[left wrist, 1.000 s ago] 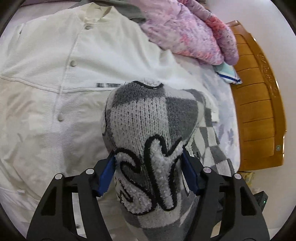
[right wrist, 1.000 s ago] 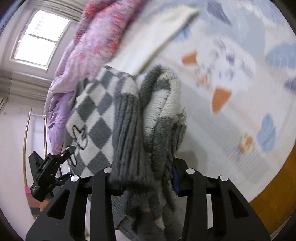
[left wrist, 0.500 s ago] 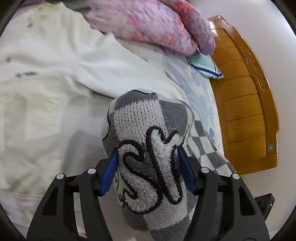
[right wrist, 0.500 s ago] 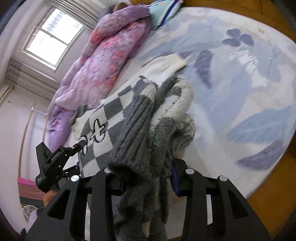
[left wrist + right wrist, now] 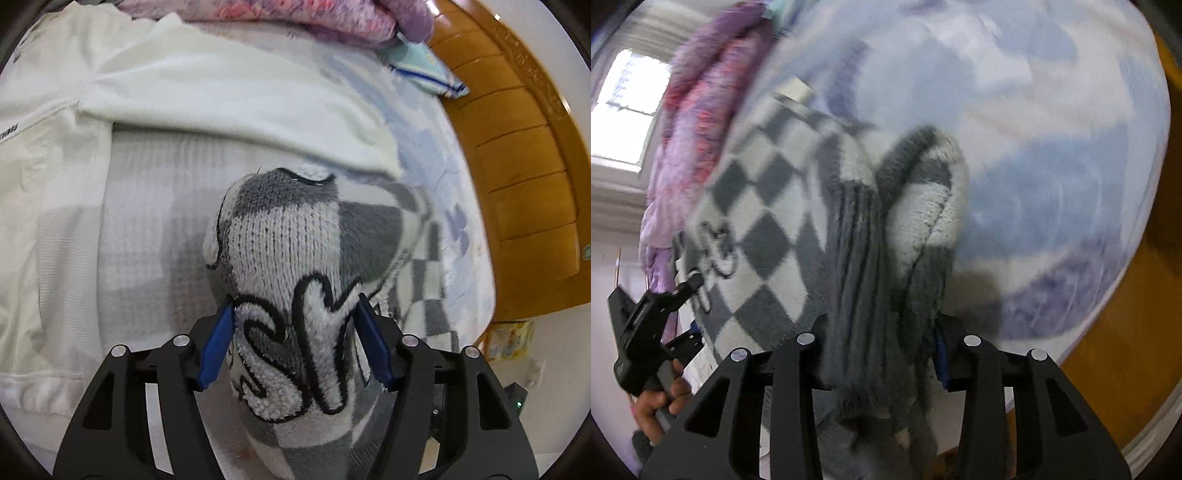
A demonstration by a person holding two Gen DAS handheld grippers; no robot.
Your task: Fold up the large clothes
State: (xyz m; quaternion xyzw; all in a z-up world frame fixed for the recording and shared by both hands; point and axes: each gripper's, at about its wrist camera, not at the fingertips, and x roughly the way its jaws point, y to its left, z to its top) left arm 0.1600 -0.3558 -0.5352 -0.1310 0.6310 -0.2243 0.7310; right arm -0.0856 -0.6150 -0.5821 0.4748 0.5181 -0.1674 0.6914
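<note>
My left gripper [image 5: 295, 343] and right gripper [image 5: 882, 354] each clenched bunched folds of the checkered knit sweater [image 5: 295, 240]; soft, thick, limp, best gripped at edges.

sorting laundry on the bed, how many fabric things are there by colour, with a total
grey and white checked: 1, the sweater held in both grippers
white: 1, the jacket spread flat
pink and purple: 1, the quilt bunched at the far side
pale green with blue stripes: 1, a folded cloth by the headboard
total: 4
</note>
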